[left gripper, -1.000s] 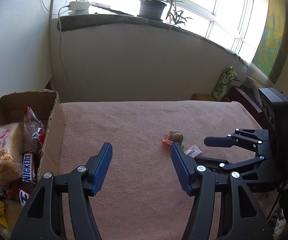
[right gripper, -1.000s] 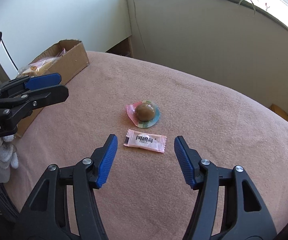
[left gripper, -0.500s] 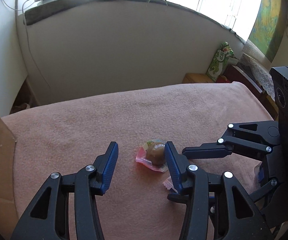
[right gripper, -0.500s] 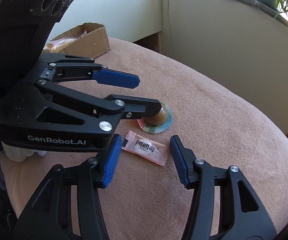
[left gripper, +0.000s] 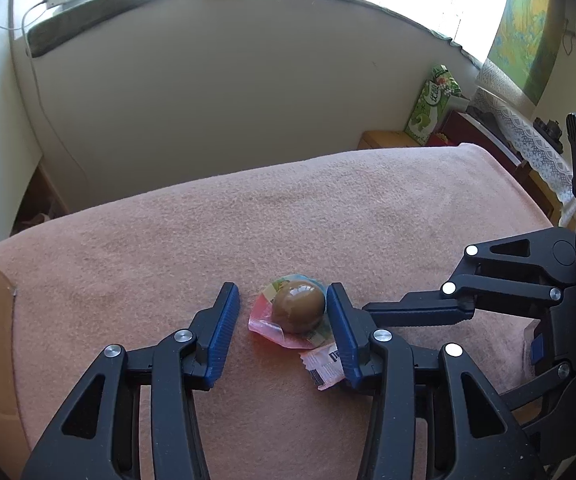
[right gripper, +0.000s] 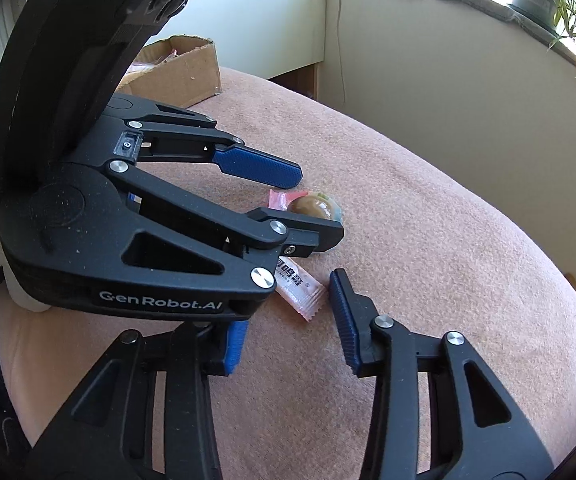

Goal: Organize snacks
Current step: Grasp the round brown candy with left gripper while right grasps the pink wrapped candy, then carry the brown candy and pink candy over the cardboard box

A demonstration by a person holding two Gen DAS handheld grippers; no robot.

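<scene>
Snacks left to sort number two, both lying near the middle of the pink blanket (left gripper: 167,248): a brown egg (left gripper: 299,307) in a clear, colourful wrapper, and a flat pink sachet (right gripper: 299,286) touching the wrapper's near edge.

The left gripper (left gripper: 283,322) now has its jaws apart on either side of the egg, low over the blanket. The right-hand blue pad sits against or just beside the egg; the other pad stands a little clear of the wrapper's pink edge. Nothing is clamped. The right gripper (right gripper: 288,320) has its jaws apart around the sachet, one pad visible just beside its crimped end, the other mostly hidden under the left gripper's body, so I cannot tell whether it touches. The two tools overlap closely here, with the left one lying across the top of the right one's view.

A second ago both grippers were held well back, the left one looking across at the box (right gripper: 175,68) at the blanket's left edge, with bread and Snickers bars inside it. Half a second ago the left jaws were wider and the egg sat just ahead of their tips; now it lies fully between them and the gap is narrower. The right gripper has likewise moved forward until the sachet lies between its pads, and its jaws have narrowed too.

My reading: both grasps are set up at once, and each only needs to close before the carry to the box. Crowding is the risk, since the left finger partly covers the sachet.
</scene>
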